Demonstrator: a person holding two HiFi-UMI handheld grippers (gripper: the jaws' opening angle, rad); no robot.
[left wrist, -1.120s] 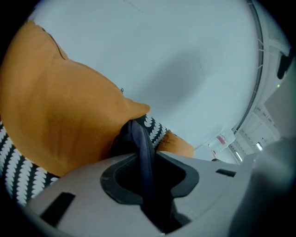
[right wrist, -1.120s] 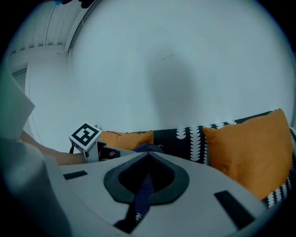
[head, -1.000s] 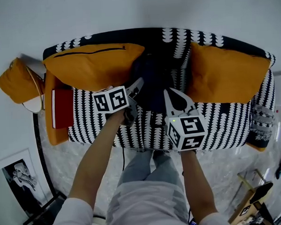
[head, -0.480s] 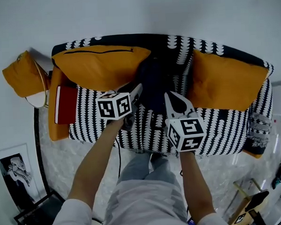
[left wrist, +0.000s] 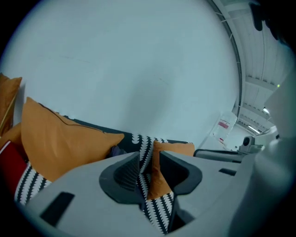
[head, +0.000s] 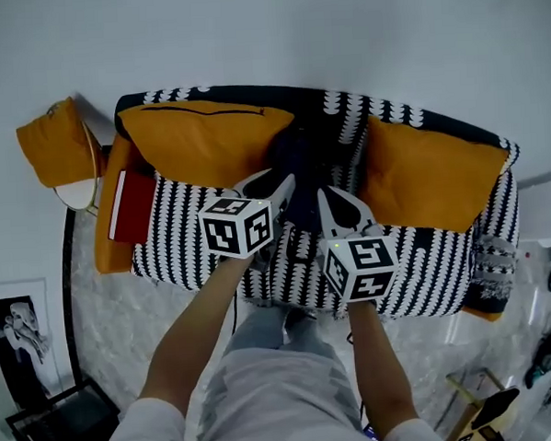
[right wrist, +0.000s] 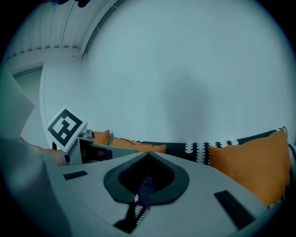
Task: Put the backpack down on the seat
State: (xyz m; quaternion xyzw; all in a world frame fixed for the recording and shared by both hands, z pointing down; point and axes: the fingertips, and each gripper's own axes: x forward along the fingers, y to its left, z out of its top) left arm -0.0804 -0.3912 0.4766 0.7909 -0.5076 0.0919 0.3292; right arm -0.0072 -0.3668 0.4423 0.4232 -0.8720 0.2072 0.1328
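The dark backpack (head: 300, 163) rests on the black-and-white sofa (head: 184, 238), leaning on its back between two orange cushions. My left gripper (head: 272, 183) hangs above the seat at the backpack's left edge. Its jaws have just been opening and stand open, with nothing between them. In the left gripper view, that gripper (left wrist: 149, 159) shows only sofa and cushion through its gap, and a sliver of backpack (left wrist: 115, 150) lies to the left. My right gripper (head: 328, 198) hovers at the backpack's right. In its own view the right gripper (right wrist: 148, 155) has its tips together.
A large orange cushion (head: 207, 140) lies left of the backpack and another cushion (head: 425, 175) right of it. A red book (head: 132, 209) sits on the sofa's left end. An orange pillow (head: 55, 148) rests on a small side table. The person's legs stand against the sofa front.
Both grippers have risen and drawn back from the backpack. The left jaws have parted and let go. The backpack stays on the seat.
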